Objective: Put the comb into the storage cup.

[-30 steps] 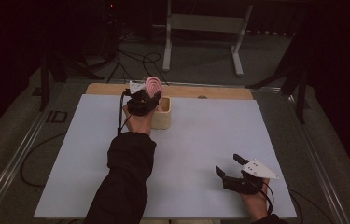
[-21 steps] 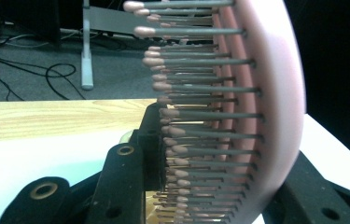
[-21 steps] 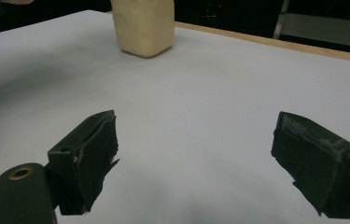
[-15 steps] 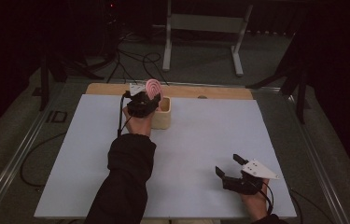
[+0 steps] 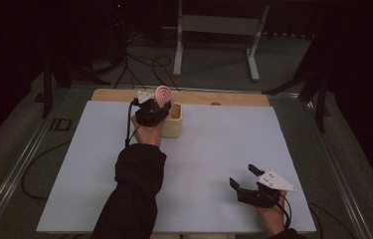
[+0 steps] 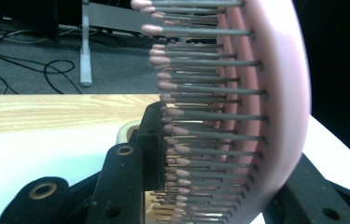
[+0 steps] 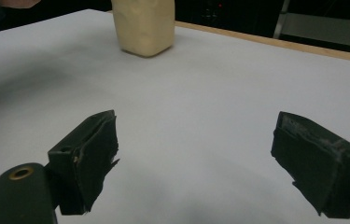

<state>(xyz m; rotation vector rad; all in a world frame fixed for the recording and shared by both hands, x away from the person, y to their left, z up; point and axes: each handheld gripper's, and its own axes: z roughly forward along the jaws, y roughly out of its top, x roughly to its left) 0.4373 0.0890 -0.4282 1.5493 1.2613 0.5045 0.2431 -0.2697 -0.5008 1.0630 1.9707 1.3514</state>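
White sheet (image 5: 214,149) is covering the table, dark room with cables behind. Left gripper (image 5: 155,110) is pinching a pink hairbrush (image 5: 163,96) over the beige holder (image 5: 175,121) at 11 o'clock; right gripper (image 5: 246,180) is sitting spread at 5 o'clock.

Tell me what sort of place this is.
Probably a lab or recording studio rather than a home: a white work table in a dark room, loose cables on the floor behind it, and a metal stand beyond.

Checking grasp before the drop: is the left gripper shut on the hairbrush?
Shut on it: left gripper jaws clamp the pink hairbrush head, bristles sideways, above the beige holder.
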